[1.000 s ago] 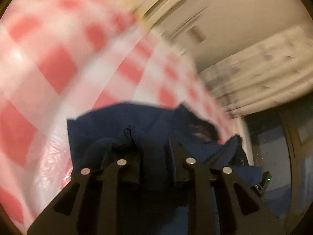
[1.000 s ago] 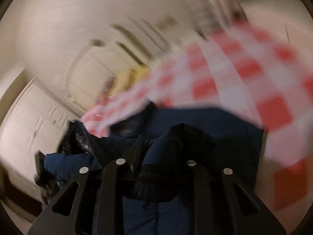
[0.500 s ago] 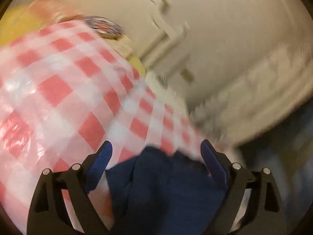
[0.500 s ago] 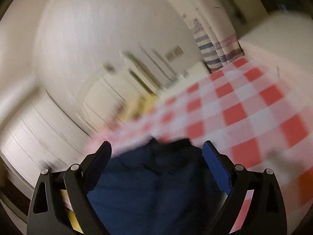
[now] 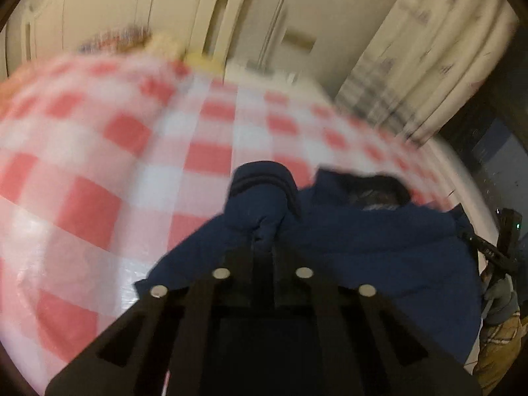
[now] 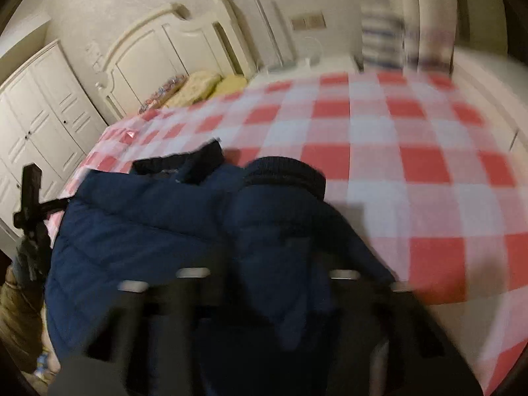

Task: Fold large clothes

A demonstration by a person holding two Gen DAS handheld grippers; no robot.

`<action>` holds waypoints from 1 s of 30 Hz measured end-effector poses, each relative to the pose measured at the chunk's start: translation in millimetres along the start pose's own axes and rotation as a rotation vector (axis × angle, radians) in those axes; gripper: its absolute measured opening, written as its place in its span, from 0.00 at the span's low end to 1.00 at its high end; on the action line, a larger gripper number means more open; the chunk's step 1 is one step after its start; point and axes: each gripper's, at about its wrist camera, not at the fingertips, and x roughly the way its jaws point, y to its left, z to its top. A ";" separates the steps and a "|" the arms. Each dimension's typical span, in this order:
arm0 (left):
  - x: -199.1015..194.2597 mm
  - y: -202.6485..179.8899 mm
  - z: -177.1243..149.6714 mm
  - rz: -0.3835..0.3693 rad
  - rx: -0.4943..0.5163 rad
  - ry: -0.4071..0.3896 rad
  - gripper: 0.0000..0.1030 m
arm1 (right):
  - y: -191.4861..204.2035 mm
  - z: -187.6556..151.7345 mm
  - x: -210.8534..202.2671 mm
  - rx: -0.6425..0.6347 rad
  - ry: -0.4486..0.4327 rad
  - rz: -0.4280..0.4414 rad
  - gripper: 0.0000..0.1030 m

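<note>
Item: navy padded jacket (image 5: 379, 247), dark knit collar and ribbed cuffs, lying on the near part of a bed under a red-and-white checked plastic cover (image 5: 99, 165). Body of the jacket spreads flat between the two tools; collar (image 6: 198, 161) faces the far side of the bed.

Left tool (image 5: 264, 247): fingers pressed together, pinching a sleeve (image 5: 260, 198) of the jacket just below its ribbed cuff; the sleeve end stands bunched above the fingertips.

Right tool (image 6: 270, 264): blurred; fingers drawn close, pinching the other sleeve (image 6: 280, 204), whose black ribbed cuff (image 6: 283, 171) rises ahead of them.

Surroundings: cream headboard (image 6: 171, 43) with yellow pillows (image 6: 204, 85) at the far end; white wardrobe (image 6: 36, 115) at the left of the right wrist view; pale curtain (image 5: 429, 49) at the right of the left wrist view.
</note>
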 end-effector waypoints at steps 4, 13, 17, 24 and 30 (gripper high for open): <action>-60.7 -8.7 8.9 -0.030 -0.009 -0.108 0.06 | 23.4 0.4 -66.7 -0.025 -0.174 0.002 0.15; 0.1 -11.5 78.6 0.053 -0.158 0.008 0.06 | 12.9 62.8 -24.6 0.086 -0.102 -0.119 0.15; 65.2 11.7 63.4 0.142 -0.208 0.098 0.10 | -16.4 45.5 43.1 0.157 0.039 -0.169 0.15; 71.8 36.6 45.8 0.211 -0.280 0.033 0.39 | -43.5 26.0 60.8 0.275 0.090 -0.098 0.19; -25.9 -16.3 62.2 0.318 -0.149 -0.360 0.95 | -14.0 62.2 11.0 0.234 0.015 -0.105 0.20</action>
